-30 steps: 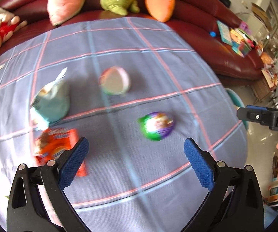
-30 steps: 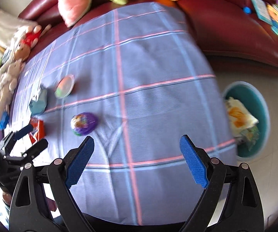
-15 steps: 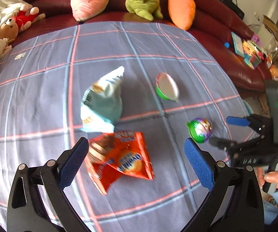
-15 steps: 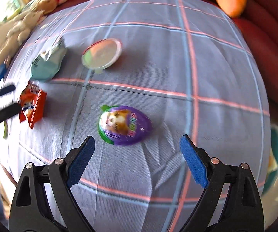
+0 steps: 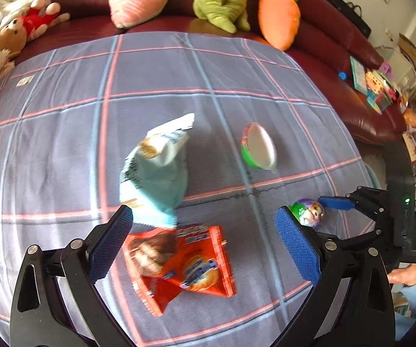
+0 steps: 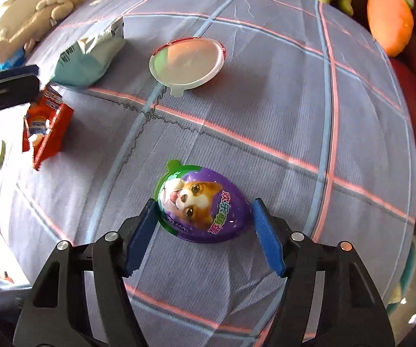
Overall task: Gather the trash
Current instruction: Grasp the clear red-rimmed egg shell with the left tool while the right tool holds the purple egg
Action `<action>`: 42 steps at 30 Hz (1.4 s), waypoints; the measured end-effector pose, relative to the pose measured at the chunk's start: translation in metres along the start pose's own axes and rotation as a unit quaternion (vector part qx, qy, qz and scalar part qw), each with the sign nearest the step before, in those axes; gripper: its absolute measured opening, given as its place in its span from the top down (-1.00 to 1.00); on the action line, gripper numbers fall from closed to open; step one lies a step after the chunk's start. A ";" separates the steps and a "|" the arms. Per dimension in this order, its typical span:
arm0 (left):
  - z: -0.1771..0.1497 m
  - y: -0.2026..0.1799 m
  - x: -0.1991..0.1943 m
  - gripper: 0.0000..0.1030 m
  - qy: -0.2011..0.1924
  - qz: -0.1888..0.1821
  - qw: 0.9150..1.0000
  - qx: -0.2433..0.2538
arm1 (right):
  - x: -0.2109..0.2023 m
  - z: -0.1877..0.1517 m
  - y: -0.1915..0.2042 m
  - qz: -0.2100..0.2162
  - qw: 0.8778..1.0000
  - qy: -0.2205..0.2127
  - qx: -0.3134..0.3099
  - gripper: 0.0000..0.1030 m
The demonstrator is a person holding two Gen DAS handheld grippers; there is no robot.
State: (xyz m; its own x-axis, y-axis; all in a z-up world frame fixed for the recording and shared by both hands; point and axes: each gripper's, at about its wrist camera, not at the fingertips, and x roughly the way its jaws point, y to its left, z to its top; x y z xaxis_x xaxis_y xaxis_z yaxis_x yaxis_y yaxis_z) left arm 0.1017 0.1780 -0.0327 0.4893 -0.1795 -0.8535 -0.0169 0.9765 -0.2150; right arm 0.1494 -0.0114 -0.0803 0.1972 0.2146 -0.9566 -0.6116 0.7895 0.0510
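Observation:
A purple egg-shaped capsule with a dog picture (image 6: 205, 205) lies on the checked cloth (image 6: 265, 101). My right gripper (image 6: 204, 202) points down over it with the egg between its blue pads. The jaws are closing; the left pad is at the egg's rim and a thin gap shows at the right pad. The egg (image 5: 309, 212) also shows in the left wrist view, with a blue finger (image 5: 335, 203) beside it. My left gripper (image 5: 203, 211) hangs open above a red-orange snack packet (image 5: 184, 263). A teal-and-white bag (image 5: 155, 173) and a green cup with a white lid (image 5: 258, 150) lie farther back.
A dark red sofa (image 5: 338, 57) wraps the far and right sides and carries plush toys, among them an orange carrot (image 5: 278, 17). Books and toys (image 5: 372, 84) sit on its right end. A teal bin rim (image 6: 406, 277) shows past the cloth's right edge.
My right gripper came down over the purple egg and its jaws narrowed around it. The left gripper shifted, so the red packet now lies under its open jaws.

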 end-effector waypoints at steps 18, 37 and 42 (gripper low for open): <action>0.048 -0.094 0.081 -0.75 0.033 0.039 0.991 0.125 | -0.059 -0.033 -0.123 0.005 0.985 -0.048 0.166 -0.24; 0.046 -0.123 0.089 0.02 0.038 0.044 0.993 0.105 | -0.072 -0.070 -0.162 0.043 0.967 -0.087 0.236 -0.24; 0.037 -0.160 0.080 0.02 0.032 0.019 0.991 0.128 | -0.090 -0.095 -0.177 0.037 0.959 -0.104 0.262 -0.24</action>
State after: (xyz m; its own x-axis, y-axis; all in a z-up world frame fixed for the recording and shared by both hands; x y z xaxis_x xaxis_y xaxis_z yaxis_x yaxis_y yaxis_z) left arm 0.1761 0.0121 -0.0488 0.4353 -0.1410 -0.8892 0.1908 0.9797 -0.0620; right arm 0.1668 -0.2248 -0.0301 0.3505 0.3487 -0.8693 -0.1724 0.9363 0.3060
